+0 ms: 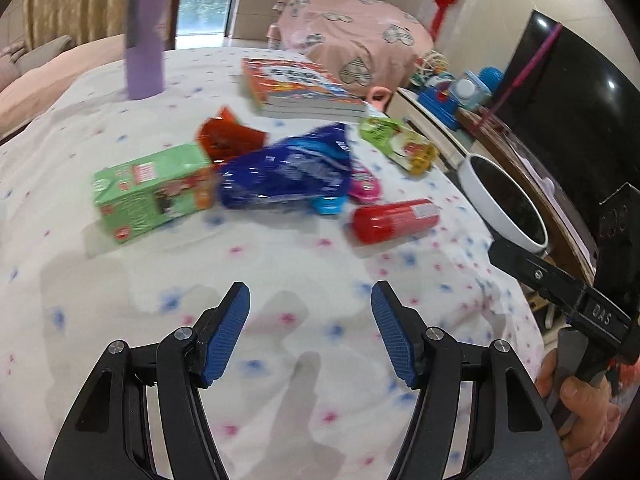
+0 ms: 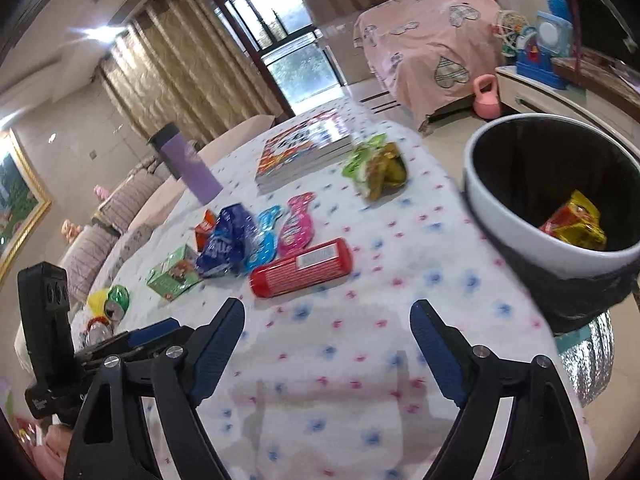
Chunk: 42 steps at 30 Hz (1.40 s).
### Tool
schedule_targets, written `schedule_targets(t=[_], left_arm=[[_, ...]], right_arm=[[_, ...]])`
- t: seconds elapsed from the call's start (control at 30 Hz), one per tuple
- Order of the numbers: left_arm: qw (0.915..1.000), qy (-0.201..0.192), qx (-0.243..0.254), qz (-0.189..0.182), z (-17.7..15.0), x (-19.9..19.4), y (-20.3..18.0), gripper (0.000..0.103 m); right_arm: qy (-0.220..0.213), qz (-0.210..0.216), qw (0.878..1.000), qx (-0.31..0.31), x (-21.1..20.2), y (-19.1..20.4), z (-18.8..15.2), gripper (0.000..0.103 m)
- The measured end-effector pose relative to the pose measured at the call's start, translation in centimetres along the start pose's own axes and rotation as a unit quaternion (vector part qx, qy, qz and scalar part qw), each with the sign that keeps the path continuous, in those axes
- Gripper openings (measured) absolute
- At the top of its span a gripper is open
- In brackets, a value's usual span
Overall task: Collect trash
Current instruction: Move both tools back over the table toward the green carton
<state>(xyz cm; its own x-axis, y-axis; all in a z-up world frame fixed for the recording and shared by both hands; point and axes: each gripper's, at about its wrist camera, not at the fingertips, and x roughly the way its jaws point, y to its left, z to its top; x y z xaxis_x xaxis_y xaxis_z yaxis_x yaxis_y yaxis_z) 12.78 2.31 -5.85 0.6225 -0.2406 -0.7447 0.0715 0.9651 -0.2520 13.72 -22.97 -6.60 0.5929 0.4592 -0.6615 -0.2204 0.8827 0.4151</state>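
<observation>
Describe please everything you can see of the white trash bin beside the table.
The white trash bin is round, with smooth, glossy walls like plastic or ceramic, lined with a black bag folded over its rim. It stands upright off the table's right edge, its rim about level with the flowered tablecloth. Inside lies one crumpled yellow and red wrapper. No tongs touch it.

1. The tablecloth [image 1: 120,280] is showing white with blue and pink specks.
2. The tumbler [image 1: 146,36] is showing lilac under a dark lid.
3. The carton [image 1: 154,192] is showing green.
4. The tube packet [image 2: 302,268] is showing red.
5. The big wrapper [image 1: 286,172] is showing deep blue.
6. The bin [image 2: 516,220] is showing white around a black liner.
7. The bedspread [image 2: 424,36] is showing pink with plaid hearts.
</observation>
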Motion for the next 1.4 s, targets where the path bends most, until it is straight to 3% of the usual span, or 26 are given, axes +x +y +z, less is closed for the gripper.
schedule_targets(t=[0.1,0.23,0.4,0.53,0.73,0.93,1.1,1.13,1.17,1.23,1.27,1.4], left_arm=[[0.9998,-0.004,-0.013,0.013,0.1,-0.5,1.8,0.065],[0.9991,-0.013,-0.026,0.030,0.3,-1.2,4.2,0.069],[0.9983,-0.018,-0.007,0.055,1.5,-1.7,7.0,0.073],[0.9971,-0.019,0.017,0.072,2.8,-1.6,8.7,0.078],[0.9959,0.006,0.063,0.065,5.1,0.6,9.9,0.084],[0.9923,0.030,0.100,0.067,6.1,3.4,10.3,0.084],[0.9910,0.035,0.114,0.061,5.9,4.3,9.6,0.084],[0.9912,0.034,0.114,0.059,5.8,4.3,9.3,0.078],[0.9916,0.034,0.112,0.054,5.8,4.3,9.1,0.065],[0.9926,0.044,0.104,0.044,5.6,4.4,8.8,0.046],[0.9931,0.048,0.099,0.039,5.5,4.4,8.5,0.038],[0.9952,0.047,0.085,0.014,4.1,3.4,6.7,0.031]], right_arm=[[0.003,0.004,1.000,-0.018,0.7,1.2,0.0,0.095],[0.010,-0.002,0.999,-0.047,1.9,2.6,0.2,0.095],[0.024,0.016,0.996,-0.087,3.0,3.3,1.0,0.095],[0.055,0.000,0.981,-0.185,4.5,4.6,2.5,0.095],[0.101,0.022,0.951,-0.293,7.0,5.8,3.3,0.095],[0.126,0.007,0.929,-0.347,9.7,5.9,3.7,0.095],[0.149,0.009,0.922,-0.358,11.0,5.9,3.8,0.092],[0.154,0.009,0.921,-0.359,11.3,5.8,3.6,0.086],[0.156,0.011,0.922,-0.355,11.3,5.7,3.5,0.081],[0.157,0.009,0.925,-0.346,11.2,5.5,3.2,0.058],[0.156,0.005,0.927,-0.340,11.1,5.4,3.1,0.057],[0.150,-0.001,0.943,-0.299,9.9,4.6,2.6,0.048]])
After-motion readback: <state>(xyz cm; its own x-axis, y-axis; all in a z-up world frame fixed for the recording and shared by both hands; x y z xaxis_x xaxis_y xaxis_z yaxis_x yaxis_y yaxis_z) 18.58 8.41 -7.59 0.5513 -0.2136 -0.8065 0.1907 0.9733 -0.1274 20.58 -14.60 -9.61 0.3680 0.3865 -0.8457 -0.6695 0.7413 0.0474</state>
